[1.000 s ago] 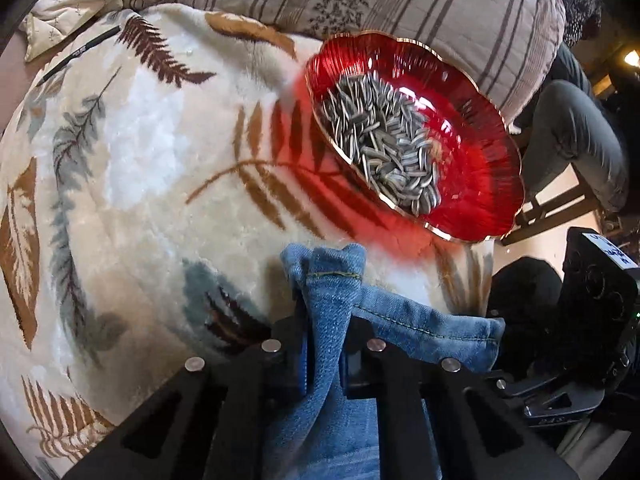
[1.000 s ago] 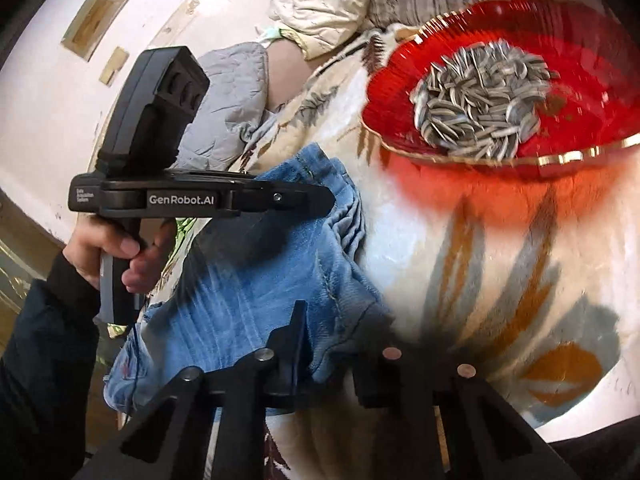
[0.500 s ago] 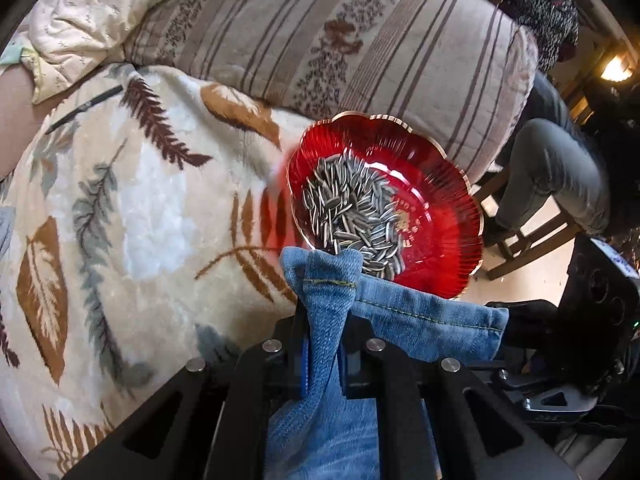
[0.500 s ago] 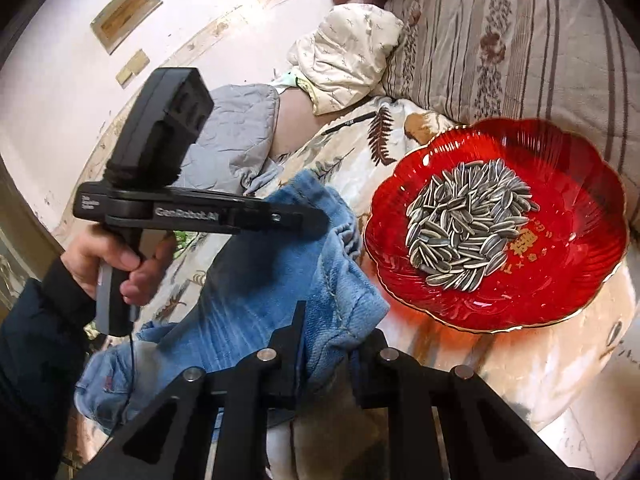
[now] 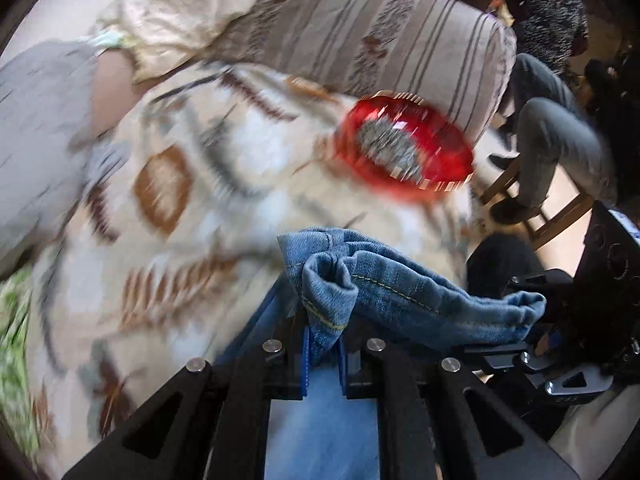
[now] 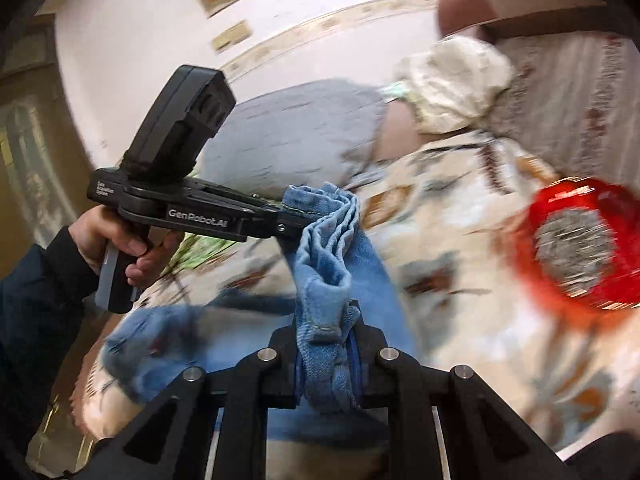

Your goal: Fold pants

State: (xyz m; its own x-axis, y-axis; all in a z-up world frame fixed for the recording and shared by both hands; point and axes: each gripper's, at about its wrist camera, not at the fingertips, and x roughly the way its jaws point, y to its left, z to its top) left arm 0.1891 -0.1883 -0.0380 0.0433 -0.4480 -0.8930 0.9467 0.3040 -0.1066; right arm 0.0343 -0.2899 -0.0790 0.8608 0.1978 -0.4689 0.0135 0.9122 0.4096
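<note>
Blue denim pants (image 5: pixel 384 280) hang between my two grippers above a leaf-patterned blanket (image 5: pixel 192 208). My left gripper (image 5: pixel 323 354) is shut on a bunched hem of the pants. My right gripper (image 6: pixel 326 354) is shut on the other end of the same edge (image 6: pixel 328 280). In the right wrist view the left gripper (image 6: pixel 286 220) shows from the side, clamping the denim, which stretches in folds between the two. The rest of the pants (image 6: pixel 160 340) trails down to the blanket, blurred.
A red glass dish of sunflower seeds (image 5: pixel 404 148) sits on the blanket near a striped cushion (image 5: pixel 380 40); it also shows in the right wrist view (image 6: pixel 580 244). A grey pillow (image 6: pixel 296 128) lies at the back. A person sits on a chair (image 5: pixel 556 148) at the right.
Both grippers have lifted and pulled back with the pants edge held. The red dish now looks smaller and farther away. The view is blurred by motion.
</note>
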